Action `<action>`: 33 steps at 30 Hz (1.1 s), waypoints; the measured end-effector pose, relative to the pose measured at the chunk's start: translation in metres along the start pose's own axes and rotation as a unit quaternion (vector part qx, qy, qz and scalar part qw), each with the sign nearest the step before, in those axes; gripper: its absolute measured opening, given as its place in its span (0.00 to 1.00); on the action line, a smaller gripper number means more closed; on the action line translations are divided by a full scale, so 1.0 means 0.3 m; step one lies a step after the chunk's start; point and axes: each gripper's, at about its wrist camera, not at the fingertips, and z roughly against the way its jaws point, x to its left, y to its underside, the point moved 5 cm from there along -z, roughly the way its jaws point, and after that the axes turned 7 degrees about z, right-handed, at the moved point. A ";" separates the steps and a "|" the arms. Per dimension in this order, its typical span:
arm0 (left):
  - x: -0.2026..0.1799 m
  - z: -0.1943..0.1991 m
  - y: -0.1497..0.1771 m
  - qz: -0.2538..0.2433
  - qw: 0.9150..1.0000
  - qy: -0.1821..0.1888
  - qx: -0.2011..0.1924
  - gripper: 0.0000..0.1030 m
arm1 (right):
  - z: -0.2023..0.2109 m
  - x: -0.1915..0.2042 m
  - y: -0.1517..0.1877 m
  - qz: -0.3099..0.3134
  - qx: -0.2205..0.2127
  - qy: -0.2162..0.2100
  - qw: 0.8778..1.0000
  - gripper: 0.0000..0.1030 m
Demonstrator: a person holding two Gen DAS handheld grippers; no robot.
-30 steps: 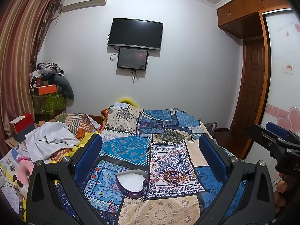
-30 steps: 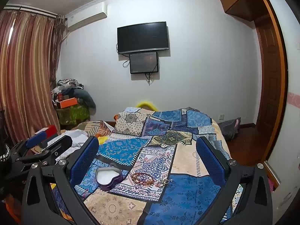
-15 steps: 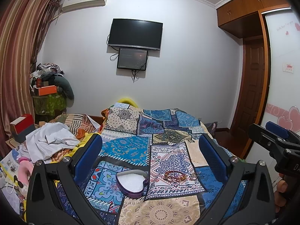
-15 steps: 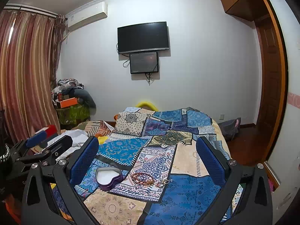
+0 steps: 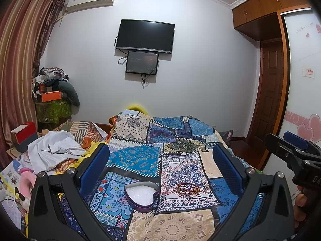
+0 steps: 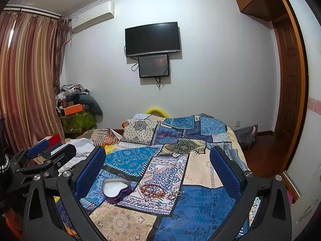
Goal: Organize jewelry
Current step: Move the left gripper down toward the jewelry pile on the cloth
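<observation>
A purple heart-shaped box (image 5: 142, 194) with white lining lies open on the patchwork bedspread (image 5: 172, 140). Beaded bracelets (image 5: 187, 188) and small rings (image 5: 208, 186) lie just right of it. My left gripper (image 5: 160, 170) is open and empty, held above the bed short of the box. In the right wrist view the box (image 6: 116, 188), the bracelets (image 6: 152, 190) and the rings (image 6: 175, 194) lie between my open, empty right gripper's (image 6: 158, 172) fingers. The right gripper also shows at the right edge of the left wrist view (image 5: 289, 150), and the left gripper at the left of the right wrist view (image 6: 48, 156).
Crumpled white clothes (image 5: 52, 150) and papers lie on the bed's left side. A red box (image 5: 24, 134) and a cluttered green bin (image 5: 53, 108) stand by the curtain. A television (image 5: 145, 36) hangs on the far wall. A wooden door (image 5: 272, 100) is at right.
</observation>
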 end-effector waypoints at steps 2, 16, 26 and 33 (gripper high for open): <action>0.001 -0.007 0.001 0.001 1.000 -0.002 0.003 1.00 | -0.007 -0.003 0.003 -0.001 0.002 0.000 1.000 1.00; 0.042 -0.190 0.078 0.021 0.996 -0.014 0.082 1.00 | -0.116 -0.082 0.080 -0.005 0.055 0.028 0.998 1.00; 0.042 -0.401 0.259 0.024 0.980 -0.005 0.195 1.00 | -0.240 -0.191 0.195 -0.017 0.136 0.053 0.989 1.00; -0.013 -0.499 0.360 0.007 0.968 0.019 0.251 1.00 | -0.318 -0.239 0.267 -0.014 0.178 0.054 0.982 1.00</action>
